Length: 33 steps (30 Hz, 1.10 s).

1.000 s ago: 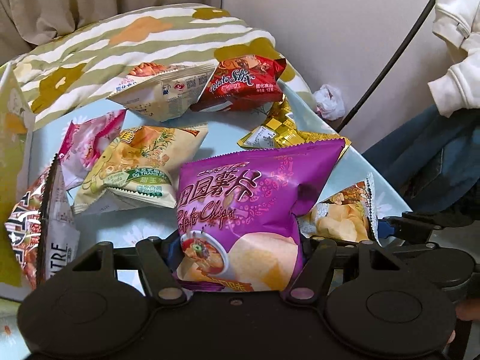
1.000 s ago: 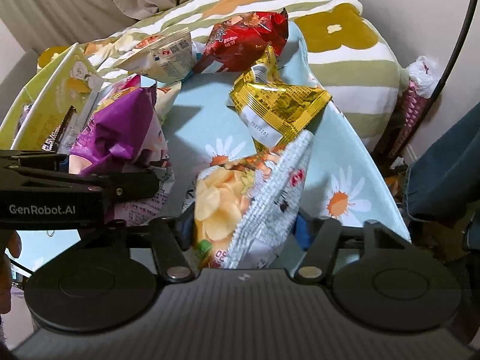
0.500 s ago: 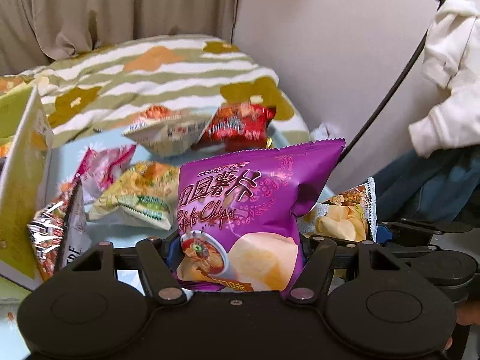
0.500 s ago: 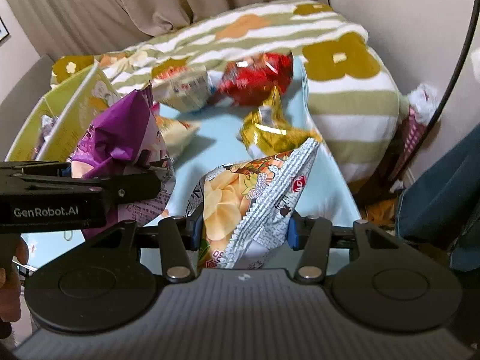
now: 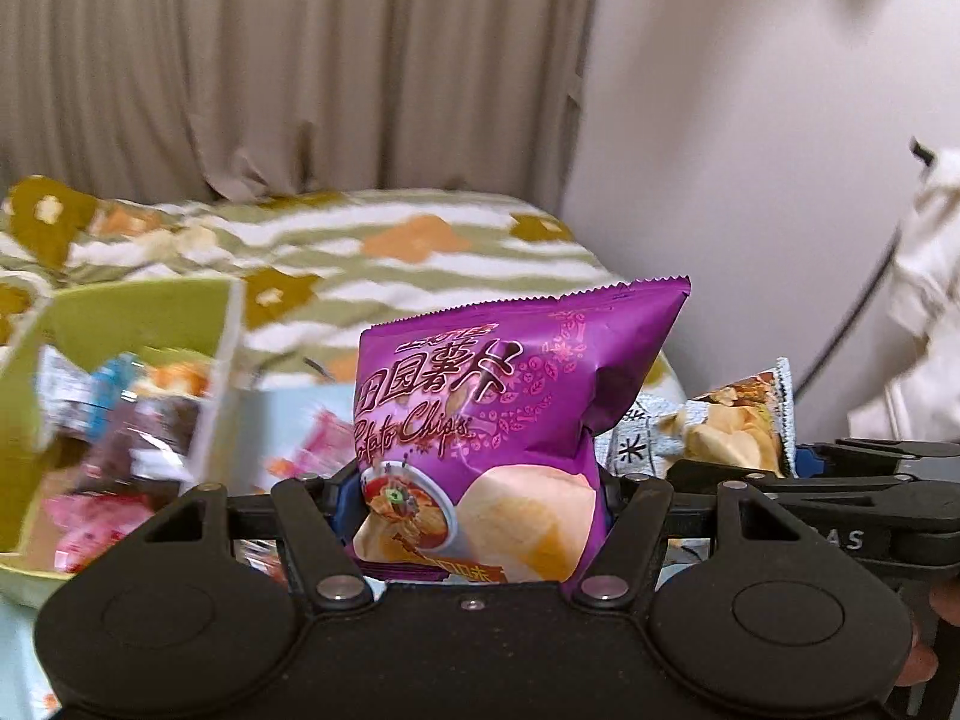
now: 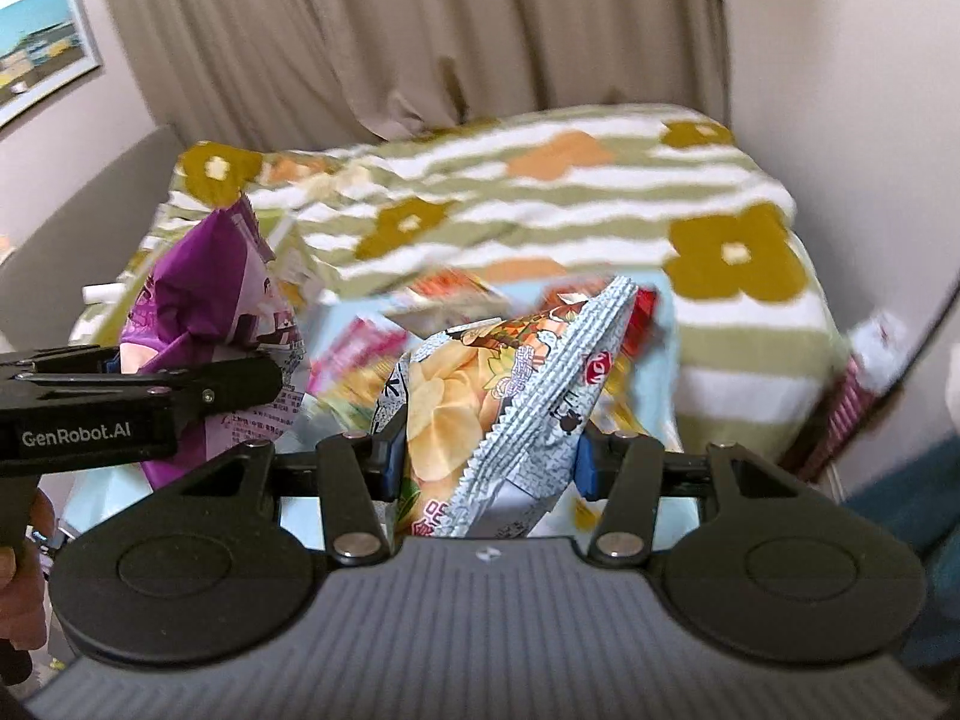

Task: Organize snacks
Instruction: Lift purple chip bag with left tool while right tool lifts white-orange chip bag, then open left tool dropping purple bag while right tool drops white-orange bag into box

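Above bed: left tongs [image 5: 474, 501] clamping purple chip bag [image 5: 510, 414], right tongs [image 6: 483, 459] clamping silver chip bag [image 6: 498, 402]; swinging gently toward green box [image 5: 138, 324] at nine o'clock, avoiding crushing.

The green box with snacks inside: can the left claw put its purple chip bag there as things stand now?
Probably yes. The left claw holds the purple chip bag raised, and the green box lies close on its left with an open top. Nothing stands between them.

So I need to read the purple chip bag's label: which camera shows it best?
The left wrist view: the purple chip bag faces it front-on in the left gripper. The right wrist view shows only its crumpled side and back.
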Each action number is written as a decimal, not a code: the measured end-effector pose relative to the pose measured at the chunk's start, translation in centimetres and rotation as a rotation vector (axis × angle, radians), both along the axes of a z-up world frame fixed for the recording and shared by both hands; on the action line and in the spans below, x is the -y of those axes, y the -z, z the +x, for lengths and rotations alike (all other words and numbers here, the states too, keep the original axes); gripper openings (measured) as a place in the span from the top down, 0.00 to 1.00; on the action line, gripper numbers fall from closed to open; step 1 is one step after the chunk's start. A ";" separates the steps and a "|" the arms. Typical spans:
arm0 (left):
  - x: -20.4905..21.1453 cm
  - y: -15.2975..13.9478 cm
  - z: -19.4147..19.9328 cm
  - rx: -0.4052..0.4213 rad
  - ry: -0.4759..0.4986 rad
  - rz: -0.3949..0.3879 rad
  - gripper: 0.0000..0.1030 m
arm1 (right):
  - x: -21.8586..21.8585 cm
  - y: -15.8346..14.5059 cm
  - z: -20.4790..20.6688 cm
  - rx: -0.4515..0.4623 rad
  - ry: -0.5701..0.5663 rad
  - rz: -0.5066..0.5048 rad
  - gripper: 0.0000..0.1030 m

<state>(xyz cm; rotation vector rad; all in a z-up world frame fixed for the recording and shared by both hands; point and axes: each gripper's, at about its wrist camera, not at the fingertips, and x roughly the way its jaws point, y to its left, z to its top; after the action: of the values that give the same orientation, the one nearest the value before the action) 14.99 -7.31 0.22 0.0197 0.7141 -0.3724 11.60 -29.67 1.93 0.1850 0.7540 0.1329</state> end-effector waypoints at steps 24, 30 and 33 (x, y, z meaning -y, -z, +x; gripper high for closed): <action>-23.1 1.2 10.6 -0.099 -0.257 0.060 0.31 | -23.8 -2.6 13.8 0.027 -0.218 0.062 0.36; -25.6 4.1 13.7 -0.181 -0.221 0.062 0.26 | -27.6 -1.3 16.3 -0.011 -0.179 0.042 0.36; -26.2 4.8 14.2 -0.193 -0.213 0.049 0.03 | -28.7 -0.6 17.1 -0.027 -0.160 0.025 0.36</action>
<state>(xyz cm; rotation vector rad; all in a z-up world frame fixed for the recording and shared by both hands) 29.23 18.92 -4.59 -0.0466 0.9066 -0.1534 28.72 -0.98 2.54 0.1507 0.7940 0.2922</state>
